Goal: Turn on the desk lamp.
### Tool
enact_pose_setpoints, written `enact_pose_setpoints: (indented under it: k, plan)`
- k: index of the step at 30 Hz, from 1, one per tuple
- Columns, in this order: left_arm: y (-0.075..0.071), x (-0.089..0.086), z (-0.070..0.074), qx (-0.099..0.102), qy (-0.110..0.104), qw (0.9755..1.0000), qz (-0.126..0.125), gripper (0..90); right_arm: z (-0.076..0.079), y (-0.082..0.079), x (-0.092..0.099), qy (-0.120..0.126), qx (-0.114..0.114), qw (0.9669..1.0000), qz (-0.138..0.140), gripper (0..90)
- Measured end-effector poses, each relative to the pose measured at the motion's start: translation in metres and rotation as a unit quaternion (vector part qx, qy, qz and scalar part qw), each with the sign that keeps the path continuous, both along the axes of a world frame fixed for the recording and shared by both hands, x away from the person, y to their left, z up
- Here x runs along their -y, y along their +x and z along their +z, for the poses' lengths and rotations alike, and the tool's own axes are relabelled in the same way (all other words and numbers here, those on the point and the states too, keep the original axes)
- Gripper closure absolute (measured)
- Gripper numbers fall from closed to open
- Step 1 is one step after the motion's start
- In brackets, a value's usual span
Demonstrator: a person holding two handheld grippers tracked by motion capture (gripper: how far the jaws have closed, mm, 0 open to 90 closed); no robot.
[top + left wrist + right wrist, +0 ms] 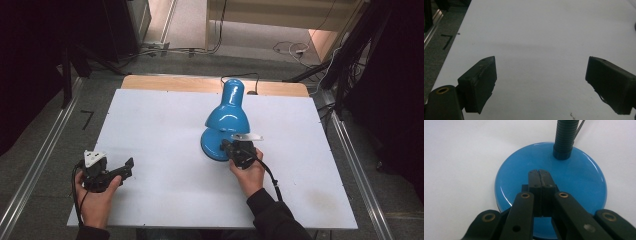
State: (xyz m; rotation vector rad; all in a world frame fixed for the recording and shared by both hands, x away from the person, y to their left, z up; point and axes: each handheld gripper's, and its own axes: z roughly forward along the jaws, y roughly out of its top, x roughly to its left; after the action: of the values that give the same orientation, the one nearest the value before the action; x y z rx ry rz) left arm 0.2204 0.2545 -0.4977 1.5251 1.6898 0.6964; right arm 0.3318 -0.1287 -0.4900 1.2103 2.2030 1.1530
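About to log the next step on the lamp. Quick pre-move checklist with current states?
1. Right hand-held gripper over the lamp base: ok, its closed jaws sit above the blue disc, in front of the neck.
2. Right jaws shut: ok, pressed together with nothing between them.
3. Jaw tips touching the base or its switch: cannot tell; a small dark block sits under the tips.
4. Left hand-held gripper out of the way: ok, open over bare white table, well apart from the lamp.
5. Lamp upright and flat on the table: ok, with the shade hanging over the base.
6. Lamp lit: cannot tell.
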Motion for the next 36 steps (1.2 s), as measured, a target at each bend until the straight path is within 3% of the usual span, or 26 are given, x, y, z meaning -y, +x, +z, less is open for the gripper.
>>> enact_pose_setpoints:
  k: [19,36]
  plan:
    - [-0.0005,-0.0005,0.0002,0.000,0.001,1.0000,0.000,11.0,-0.0064,-0.0003,-0.0011,-0.006,-0.004,1.0000,0.002,87.5]
    - [-0.0004,0.0002,0.0003,0.001,0.002,1.0000,-0.001,11.0,-0.0075,-0.0065,-0.0035,-0.020,0.018,0.9996,0.003,87.6]
